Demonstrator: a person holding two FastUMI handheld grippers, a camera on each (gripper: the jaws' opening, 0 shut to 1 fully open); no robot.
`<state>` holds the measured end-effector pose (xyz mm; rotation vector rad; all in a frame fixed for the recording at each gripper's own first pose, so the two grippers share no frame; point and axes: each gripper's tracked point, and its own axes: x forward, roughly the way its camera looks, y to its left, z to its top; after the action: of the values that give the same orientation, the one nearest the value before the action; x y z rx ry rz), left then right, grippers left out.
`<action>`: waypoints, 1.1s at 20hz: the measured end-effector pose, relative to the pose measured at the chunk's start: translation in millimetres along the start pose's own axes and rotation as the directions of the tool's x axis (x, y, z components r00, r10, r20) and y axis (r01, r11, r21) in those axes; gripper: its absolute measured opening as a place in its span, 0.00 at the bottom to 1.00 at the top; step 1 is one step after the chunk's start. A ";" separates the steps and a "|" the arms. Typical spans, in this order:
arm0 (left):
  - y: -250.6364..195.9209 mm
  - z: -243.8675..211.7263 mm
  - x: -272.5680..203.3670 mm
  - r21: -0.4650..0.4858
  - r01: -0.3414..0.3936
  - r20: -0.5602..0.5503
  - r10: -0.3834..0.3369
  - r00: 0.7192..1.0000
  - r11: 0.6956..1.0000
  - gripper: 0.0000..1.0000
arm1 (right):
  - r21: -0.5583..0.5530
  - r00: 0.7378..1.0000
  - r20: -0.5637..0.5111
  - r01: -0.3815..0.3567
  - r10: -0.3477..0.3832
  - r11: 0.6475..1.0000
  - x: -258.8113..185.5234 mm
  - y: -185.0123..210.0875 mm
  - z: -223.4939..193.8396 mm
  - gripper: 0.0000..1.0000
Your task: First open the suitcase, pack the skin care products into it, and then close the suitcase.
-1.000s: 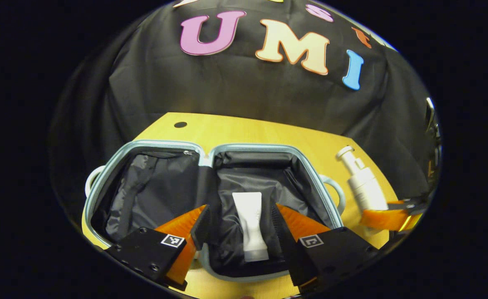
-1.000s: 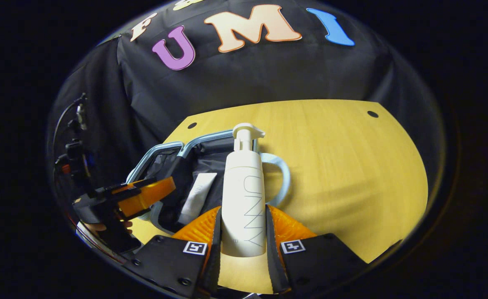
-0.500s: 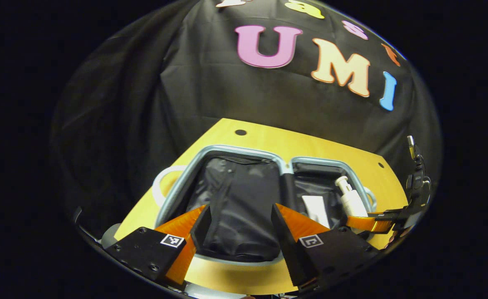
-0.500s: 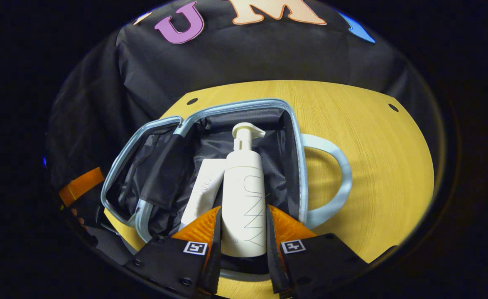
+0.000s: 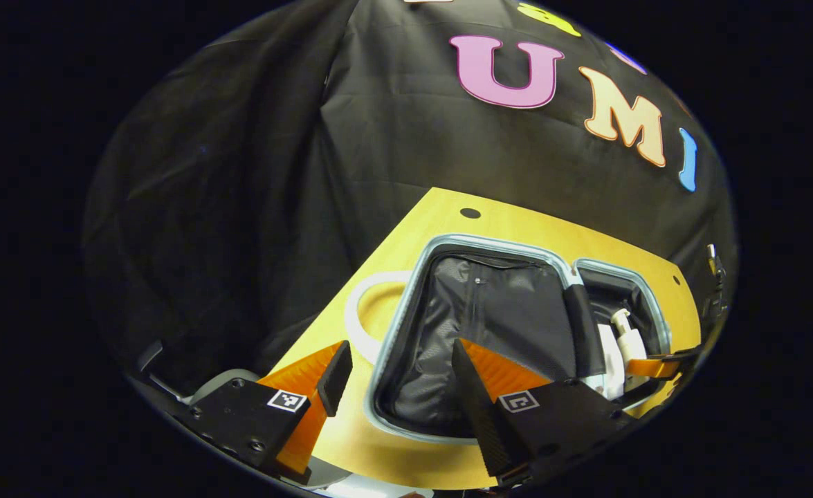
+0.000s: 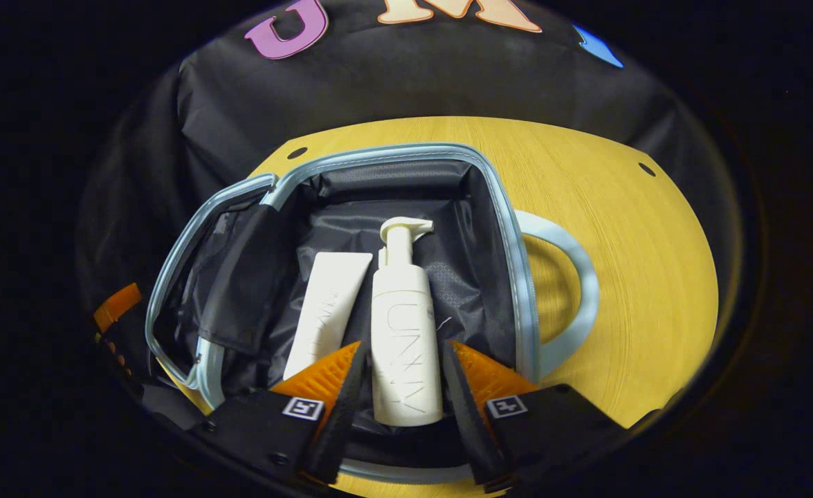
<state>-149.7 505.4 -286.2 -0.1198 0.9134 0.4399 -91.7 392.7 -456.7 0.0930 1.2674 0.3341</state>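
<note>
The light-blue suitcase (image 6: 510, 228) lies open on the yellow table, its black lining showing. In its right half a white pump bottle (image 6: 406, 346) lies beside a white tube (image 6: 326, 304). My right gripper (image 6: 403, 360) is open, its orange fingers (image 6: 479, 366) standing on either side of the bottle's lower end with small gaps. In the left gripper view the suitcase (image 5: 406, 304) sits right of centre, with the bottle (image 5: 629, 340) and the right gripper's orange finger (image 5: 648, 366) at the far right. My left gripper (image 5: 399, 360) is open over the near rim of the left half, holding nothing.
A pale looped handle (image 6: 572, 290) juts from the suitcase's right side and another handle (image 5: 361, 311) from its left. The bare table (image 6: 641, 277) stretches to the right, with small dark holes (image 6: 646, 169) near its back corners. An orange finger of the left gripper (image 6: 117, 308) shows at the left.
The right gripper lowered the pump bottle into the suitcase's right half beside the tube and opened off it. The left gripper swung left, away from the tube, to the left half's near rim.
</note>
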 end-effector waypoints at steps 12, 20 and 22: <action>67.3 24.5 88.7 0.000 -0.054 -0.102 0.054 0.993 0.999 0.85 | -0.008 0.950 0.312 -0.006 0.008 1.000 -102.9 -32.3 56.7 0.99; 64.7 -11.6 132.4 -0.045 0.026 -0.259 -0.037 0.965 0.999 0.67 | -0.018 0.948 0.305 0.105 -0.094 0.994 -130.2 -72.1 47.8 0.99; 59.5 -19.4 133.0 -0.065 0.012 -0.322 -0.033 0.946 0.998 0.30 | -0.017 0.942 0.320 0.116 -0.104 0.993 -136.5 -76.9 52.7 0.99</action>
<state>-118.4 595.9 -397.7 -0.2649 1.2203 0.4345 -62.0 285.4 -334.5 0.0426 0.9408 0.2336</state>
